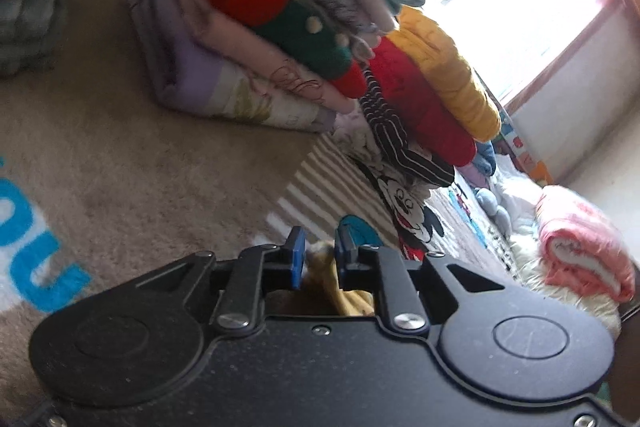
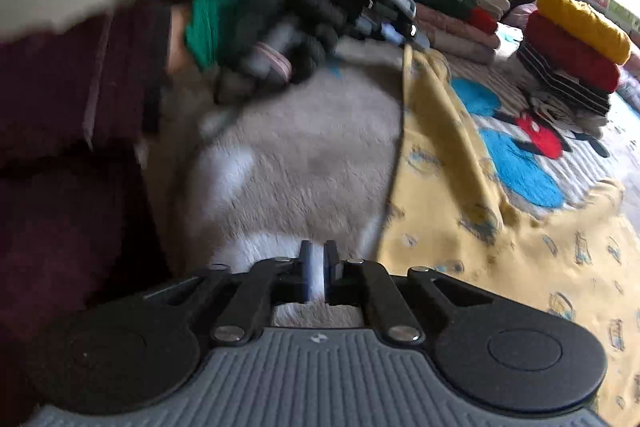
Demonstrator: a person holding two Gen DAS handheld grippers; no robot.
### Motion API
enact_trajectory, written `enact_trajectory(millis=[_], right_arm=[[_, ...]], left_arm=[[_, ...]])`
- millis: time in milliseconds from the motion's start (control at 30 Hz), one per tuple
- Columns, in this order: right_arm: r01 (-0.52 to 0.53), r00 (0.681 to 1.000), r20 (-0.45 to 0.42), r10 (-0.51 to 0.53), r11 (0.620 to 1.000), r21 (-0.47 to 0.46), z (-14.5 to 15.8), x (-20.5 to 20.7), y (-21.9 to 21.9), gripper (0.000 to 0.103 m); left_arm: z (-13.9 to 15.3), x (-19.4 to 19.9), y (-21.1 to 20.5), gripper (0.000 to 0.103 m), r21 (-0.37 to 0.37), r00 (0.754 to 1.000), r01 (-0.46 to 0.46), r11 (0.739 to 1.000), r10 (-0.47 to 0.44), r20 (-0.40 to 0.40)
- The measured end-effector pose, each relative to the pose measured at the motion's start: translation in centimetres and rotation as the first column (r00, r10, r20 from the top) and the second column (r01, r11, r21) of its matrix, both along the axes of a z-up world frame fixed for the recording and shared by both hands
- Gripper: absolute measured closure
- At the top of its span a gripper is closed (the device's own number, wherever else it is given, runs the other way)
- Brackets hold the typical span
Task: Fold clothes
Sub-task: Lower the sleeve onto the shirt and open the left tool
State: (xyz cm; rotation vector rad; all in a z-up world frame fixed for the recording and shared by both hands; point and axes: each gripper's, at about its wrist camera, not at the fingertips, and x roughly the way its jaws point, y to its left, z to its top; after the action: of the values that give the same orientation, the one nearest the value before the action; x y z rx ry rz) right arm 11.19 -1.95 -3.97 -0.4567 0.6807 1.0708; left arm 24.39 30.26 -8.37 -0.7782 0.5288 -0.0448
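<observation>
Yellow cloth (image 1: 340,291) sits pinched between the blue pads of the left gripper (image 1: 318,251) in the left wrist view, jaws clamped on it above the beige blanket (image 1: 120,155). Beyond, a folded stack (image 1: 256,39) topped with red and green, and beside it a second stack (image 1: 432,95) of yellow, red and stripes. A pink roll (image 1: 580,247) lies far right.

Over to the right wrist view: the right gripper (image 2: 319,269) has its pads nearly together with only a thin gap, nothing in it, blanket (image 2: 304,163) showing through. The cloth (image 2: 500,259) spreads to the right, one corner lifted up to the left gripper (image 2: 404,37), blurred. Stacks (image 2: 572,43) stand behind.
</observation>
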Motion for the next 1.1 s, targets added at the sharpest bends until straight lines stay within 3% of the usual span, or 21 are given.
enact_trajectory(millis=[200, 333, 500, 700, 767, 800, 833, 1100], right_arm=[[0.207, 0.978, -0.051, -0.201, 0.964, 0.168, 3.5, 8.6, 0.2, 0.081], [0.373, 0.914, -0.26, -0.313, 0.899, 0.229, 2.2, 17.5, 0.7, 0.076], [0.415, 0.858, -0.409, -0.311, 0.889, 0.192, -0.6, 23.7, 4.1, 0.069], [0.355, 0.874, -0.393, -0.285, 0.928, 0.116, -2.0, 25.7, 7.9, 0.069], [0.346, 0.876, -0.394, -0.276, 0.931, 0.118, -2.2, 25.9, 8.3, 0.08], [0.344, 0.874, -0.404, -0.269, 0.931, 0.125, -2.3, 26.0, 8.3, 0.097], [0.347, 0.873, -0.407, -0.268, 0.928, 0.133, -2.3, 26.0, 8.2, 0.099], [0.341, 0.93, -0.229, -0.288, 0.908, 0.242, 1.4, 24.7, 6.9, 0.1]], left_arm=[[0.0, -0.4, 0.7, 0.089, -0.028, 1.0, 0.015, 1.0, -0.015, -0.019], [0.1, -0.6, 1.0, 0.089, -0.045, 0.999, 0.031, 0.999, -0.031, -0.016], [0.4, -0.6, 1.1, 0.089, -0.053, 0.997, 0.076, 0.996, -0.076, -0.003], [0.2, -0.3, 0.3, 0.089, -0.012, 0.992, 0.128, 0.992, -0.128, -0.016], [0.2, -0.2, 0.1, 0.089, 0.003, 0.99, 0.141, 0.99, -0.14, -0.021], [0.2, -0.2, 0.0, 0.094, 0.014, 0.991, 0.133, 0.991, -0.133, -0.021], [0.3, -0.2, -0.1, 0.096, 0.03, 0.992, 0.126, 0.992, -0.125, -0.017], [0.7, 0.4, -0.7, 0.096, 0.113, 0.997, 0.072, 0.991, -0.075, 0.022]])
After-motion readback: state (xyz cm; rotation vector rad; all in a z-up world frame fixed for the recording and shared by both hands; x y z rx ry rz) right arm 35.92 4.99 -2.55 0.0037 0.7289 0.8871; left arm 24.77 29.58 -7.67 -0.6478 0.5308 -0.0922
